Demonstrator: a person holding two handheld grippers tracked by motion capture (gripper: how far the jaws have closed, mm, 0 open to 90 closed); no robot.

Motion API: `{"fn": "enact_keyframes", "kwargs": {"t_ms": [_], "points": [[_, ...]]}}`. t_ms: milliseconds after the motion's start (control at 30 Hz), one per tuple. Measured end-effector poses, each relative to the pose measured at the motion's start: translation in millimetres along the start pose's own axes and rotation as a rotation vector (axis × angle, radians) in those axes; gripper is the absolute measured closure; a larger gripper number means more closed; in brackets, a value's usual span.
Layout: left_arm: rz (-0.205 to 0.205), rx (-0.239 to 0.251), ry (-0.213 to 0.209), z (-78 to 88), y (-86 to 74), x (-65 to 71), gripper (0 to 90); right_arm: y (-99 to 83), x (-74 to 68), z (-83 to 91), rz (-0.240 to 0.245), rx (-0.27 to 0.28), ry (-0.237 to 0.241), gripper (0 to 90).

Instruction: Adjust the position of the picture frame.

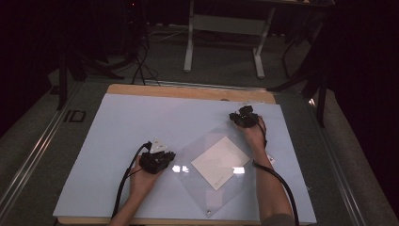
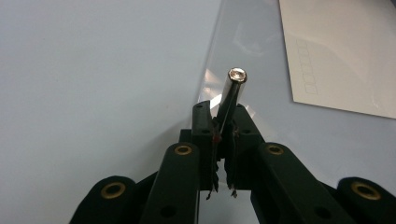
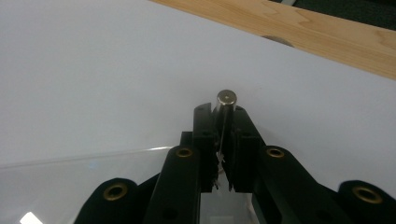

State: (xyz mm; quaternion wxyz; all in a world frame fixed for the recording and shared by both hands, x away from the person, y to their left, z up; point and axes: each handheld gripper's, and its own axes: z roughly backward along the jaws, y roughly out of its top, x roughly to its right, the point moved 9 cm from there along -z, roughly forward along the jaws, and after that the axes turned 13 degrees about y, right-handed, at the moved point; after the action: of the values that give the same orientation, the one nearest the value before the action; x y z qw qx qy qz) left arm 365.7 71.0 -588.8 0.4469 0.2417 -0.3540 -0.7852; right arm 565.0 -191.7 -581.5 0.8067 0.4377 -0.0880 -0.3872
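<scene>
While both hands sit on the pale sheet [image 1: 122,136] covering the bench, each tool is clamped on a small metal pin. Left gripper [image 1: 157,161] is near the front-left of the sheet, jaws closed on a shiny pin [image 2: 233,91] that sticks out past the tips, tilted slightly; in the left gripper view the pin tip sits over the left corner of the clear plastic film [image 1: 209,188]. Right gripper [image 1: 244,117] is up near the far-right part of the sheet, close to the bare wooden edge [image 1: 188,92] of the bench, jaws closed on a second pin [image 3: 226,100]; the film's far corner lies just under or beside it, can't tell if it touches.

Film lies flat as a diamond, one corner toward the bench's front edge, between the two hands. White card [image 1: 220,161] rests in the film's middle, also turned diagonally; can't tell if it's on top of or inside the film. Card has a faint row of small printed boxes [image 2: 309,70] along one edge. Black cable [image 1: 123,181] trails from the left gripper back toward the front edge.
</scene>
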Motion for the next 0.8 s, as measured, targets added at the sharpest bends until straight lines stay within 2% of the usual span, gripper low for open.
{"fn": "enact_keyframes", "kwargs": {"t_ms": [300,400,767,800], "points": [[0.008,-0.004,0.003,-0.4,0.2,0.4,84.5,-0.6,0.2,-0.6,-0.017,-0.001,0.006,84.2],[0.024,-0.008,-0.004,-0.3,0.3,-0.2,84.6,-0.8,0.9,0.0,-0.044,0.001,0.020,84.0],[0.076,-0.013,-0.040,-0.3,1.7,-2.4,84.0,-0.2,0.7,3.8,-0.074,-0.015,0.020,84.2],[0.084,-0.002,-0.043,0.6,3.8,-3.7,83.9,0.7,0.5,5.9,-0.077,-0.010,0.022,84.2]]}}
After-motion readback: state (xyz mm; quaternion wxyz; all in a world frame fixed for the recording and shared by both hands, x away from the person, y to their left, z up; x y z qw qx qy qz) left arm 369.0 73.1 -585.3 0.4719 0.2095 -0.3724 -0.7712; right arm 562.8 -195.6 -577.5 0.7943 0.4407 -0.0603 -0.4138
